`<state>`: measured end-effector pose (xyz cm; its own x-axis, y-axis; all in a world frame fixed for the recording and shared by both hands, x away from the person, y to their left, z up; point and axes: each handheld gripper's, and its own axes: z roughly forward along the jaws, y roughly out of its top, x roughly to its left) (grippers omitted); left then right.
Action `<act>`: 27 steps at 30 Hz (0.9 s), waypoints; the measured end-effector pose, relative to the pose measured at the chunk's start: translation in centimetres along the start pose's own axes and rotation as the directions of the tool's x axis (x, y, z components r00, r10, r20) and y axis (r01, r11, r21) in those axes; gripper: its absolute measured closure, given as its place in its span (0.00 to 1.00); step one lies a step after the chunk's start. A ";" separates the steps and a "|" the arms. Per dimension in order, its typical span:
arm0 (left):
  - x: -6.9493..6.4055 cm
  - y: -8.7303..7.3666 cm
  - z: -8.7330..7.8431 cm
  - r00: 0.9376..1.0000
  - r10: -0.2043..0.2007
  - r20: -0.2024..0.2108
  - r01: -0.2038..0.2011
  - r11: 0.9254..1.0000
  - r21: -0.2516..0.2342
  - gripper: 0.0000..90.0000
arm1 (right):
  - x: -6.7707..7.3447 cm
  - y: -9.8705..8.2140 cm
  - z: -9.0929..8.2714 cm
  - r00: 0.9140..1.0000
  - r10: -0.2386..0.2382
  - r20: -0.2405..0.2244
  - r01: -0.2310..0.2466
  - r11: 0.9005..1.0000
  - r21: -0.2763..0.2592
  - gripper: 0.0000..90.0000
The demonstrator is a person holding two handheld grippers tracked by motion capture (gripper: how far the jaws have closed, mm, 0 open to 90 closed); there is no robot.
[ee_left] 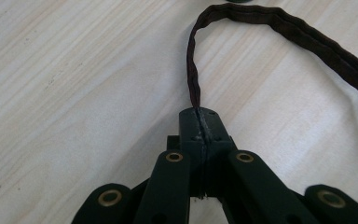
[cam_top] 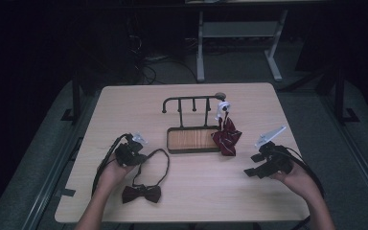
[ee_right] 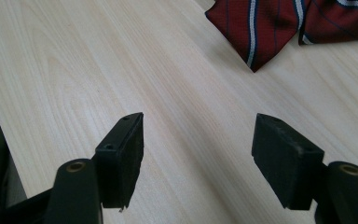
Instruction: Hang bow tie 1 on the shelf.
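Left gripper (ee_left: 200, 114): jaws pressed together, pinching the thin dark strap (ee_left: 193, 70) of the bow tie (cam_top: 142, 193). In the left gripper view the strap rises from the seam between the pads, curves over and runs off to the right along the table (ee_left: 74, 93).

In the high view the left gripper (cam_top: 130, 152) sits at the left of the table, hand (cam_top: 112, 172) behind it, cable trailing near-left. The strap loops from the gripper to the right and back down to the bow, which lies flat on the table, near edge, just nearer than the gripper and a bit right of it.

Right gripper (ee_right: 198, 154): jaws wide apart, nothing between them, bare wood under the gap. In the high view it (cam_top: 268, 163) is at the right of the table, low over the top, pointing left; whether it touches the wood, can't tell.

Striped red tie (ee_right: 261, 28) lies beyond the right jaws, apart from them. In the high view the same tie (cam_top: 226, 136) hangs from the right end of a dark rack (cam_top: 191, 103) at centre-far, draping onto the table beside the rack's wooden tray (cam_top: 191, 140). A white clip or tag (cam_top: 222, 109) sits above the tie on the rack.

Bow tie and rack are well apart; the rack's other pegs are bare.
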<state>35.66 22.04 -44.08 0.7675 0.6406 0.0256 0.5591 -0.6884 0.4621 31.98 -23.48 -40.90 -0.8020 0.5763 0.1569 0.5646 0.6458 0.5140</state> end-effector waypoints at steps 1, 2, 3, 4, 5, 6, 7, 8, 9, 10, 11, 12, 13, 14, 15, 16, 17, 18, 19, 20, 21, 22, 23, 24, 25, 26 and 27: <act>0.0 0.0 -0.2 1.000 0.004 0.001 -0.004 1.000 -0.001 1.00 | 0.0 0.0 0.0 1.000 0.000 -0.001 0.000 1.000 0.000 0.38; -0.1 0.0 -0.4 1.000 0.006 0.004 -0.006 1.000 -0.005 1.00 | 0.0 0.0 0.0 1.000 -0.001 -0.001 0.001 1.000 0.000 0.38; -0.1 -0.1 -0.5 1.000 0.005 0.005 -0.005 1.000 -0.015 1.00 | 0.0 -0.1 0.0 1.000 0.004 -0.004 -0.004 1.000 0.002 0.38; -0.1 -0.1 -0.5 1.000 0.005 0.005 -0.005 1.000 -0.015 1.00 | 0.0 -0.1 0.0 1.000 0.004 -0.004 -0.004 1.000 0.002 0.38; -0.2 -0.1 -0.9 1.000 -0.003 0.015 0.004 1.000 -0.028 1.00 | -0.1 -0.2 0.1 1.000 0.008 -0.005 -0.008 1.000 0.004 0.38; -0.2 -0.2 -1.0 1.000 -0.003 0.017 0.003 0.999 -0.034 1.00 | -0.2 -0.2 0.1 1.000 0.007 -0.005 -0.007 1.000 0.005 0.38; -0.2 -0.2 -1.1 1.000 -0.006 0.025 0.007 0.999 -0.039 1.00 | -0.2 -0.2 0.1 1.000 0.008 -0.003 -0.008 1.000 0.006 0.38; -0.2 -0.3 -1.2 0.999 -0.012 0.037 0.014 0.999 -0.051 1.00 | -0.2 -0.3 0.1 1.000 0.008 -0.004 -0.008 1.000 0.007 0.38; -0.1 -0.3 -1.3 0.999 -0.009 0.044 0.011 0.998 -0.055 1.00 | -0.2 -0.3 0.1 1.000 0.007 -0.005 -0.007 1.000 0.007 0.38; -0.1 -0.3 -1.4 0.999 -0.003 0.048 0.006 0.998 -0.055 1.00 | -0.2 -0.3 0.1 1.000 0.008 -0.005 -0.008 1.000 0.006 0.38; -0.2 -0.3 -1.5 0.999 -0.005 0.052 0.008 0.998 -0.059 1.00 | -0.2 -0.2 0.1 1.000 0.009 -0.006 -0.009 1.000 0.006 0.38; -0.2 -0.3 -1.6 0.999 -0.004 0.053 0.007 0.998 -0.059 1.00 | -0.3 -0.2 0.1 1.000 0.008 -0.005 -0.008 1.000 0.006 0.38; -0.2 -0.3 -1.8 0.999 0.007 0.054 -0.004 0.999 -0.055 1.00 | -0.3 -0.3 0.2 1.000 0.009 -0.006 -0.009 1.000 0.008 0.38; -0.2 -0.3 -1.8 0.999 0.007 0.054 -0.004 0.999 -0.055 1.00 | -0.3 -0.3 0.2 1.000 0.012 -0.009 -0.012 1.000 0.010 0.38; -0.4 -0.2 -2.0 0.998 0.006 0.059 -0.003 0.998 -0.061 1.00 | -0.3 -0.3 0.2 1.000 0.014 -0.009 -0.014 1.000 0.011 0.38; -0.4 -0.2 -2.1 0.998 0.012 0.060 -0.009 0.998 -0.063 1.00 | -0.4 -0.3 0.3 1.000 0.011 -0.006 -0.011 1.000 0.012 0.38; -0.5 -0.1 -2.2 0.998 0.015 0.060 -0.011 0.998 -0.065 1.00 | -0.5 -0.4 0.3 1.000 0.015 -0.007 -0.015 1.000 0.012 0.38; -0.5 -0.1 -2.4 0.998 0.015 0.066 -0.011 0.998 -0.066 1.00 | -0.5 -0.4 0.3 1.000 0.015 -0.006 -0.015 1.000 0.011 0.38; -0.5 -0.1 -2.5 0.998 0.022 0.064 -0.018 0.998 -0.065 1.00 | -0.5 -0.4 0.3 1.000 0.017 -0.004 -0.017 1.000 0.012 0.38; -0.6 -0.1 -2.7 0.998 0.018 0.067 -0.014 0.998 -0.069 1.00 | -0.6 -0.5 0.3 1.000 0.016 -0.001 -0.015 1.000 0.012 0.38; -0.6 -0.1 -2.9 0.997 0.022 0.070 -0.017 0.997 -0.072 1.00 | -0.6 -0.5 0.3 1.000 0.020 -0.003 -0.020 1.000 0.013 0.38; -0.7 0.0 -3.0 0.997 0.024 0.071 -0.019 0.997 -0.076 1.00 | -0.6 -0.5 0.4 1.000 0.020 -0.004 -0.019 1.000 0.014 0.38; -0.7 0.1 -3.2 0.997 0.032 0.072 -0.027 0.997 -0.074 1.00 | -0.6 -0.5 0.4 1.000 0.018 -0.004 -0.018 1.000 0.016 0.38; -0.7 0.1 -3.2 0.997 0.032 0.072 -0.027 0.997 -0.074 1.00 | -0.6 -0.5 0.4 1.000 0.018 -0.004 -0.018 1.000 0.016 0.38; -0.8 0.2 -3.5 0.997 0.033 0.076 -0.027 0.997 -0.077 1.00 | -0.6 -0.6 0.4 1.000 0.017 0.004 -0.017 1.000 0.024 0.38; -0.8 0.3 -3.6 0.996 0.037 0.080 -0.030 0.996 -0.079 1.00 | -0.7 -0.6 0.3 1.000 0.016 0.005 -0.016 1.000 0.023 0.38; -0.8 0.3 -3.6 0.996 0.037 0.080 -0.030 0.996 -0.079 1.00 | -0.7 -0.6 0.2 1.000 0.020 0.004 -0.020 1.000 0.022 0.38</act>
<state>34.07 22.60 -40.75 0.8102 0.5855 -0.0288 0.5089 -0.6782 0.5301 32.18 -24.19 -41.50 -0.7898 0.5911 0.1636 0.5846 0.6448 0.4924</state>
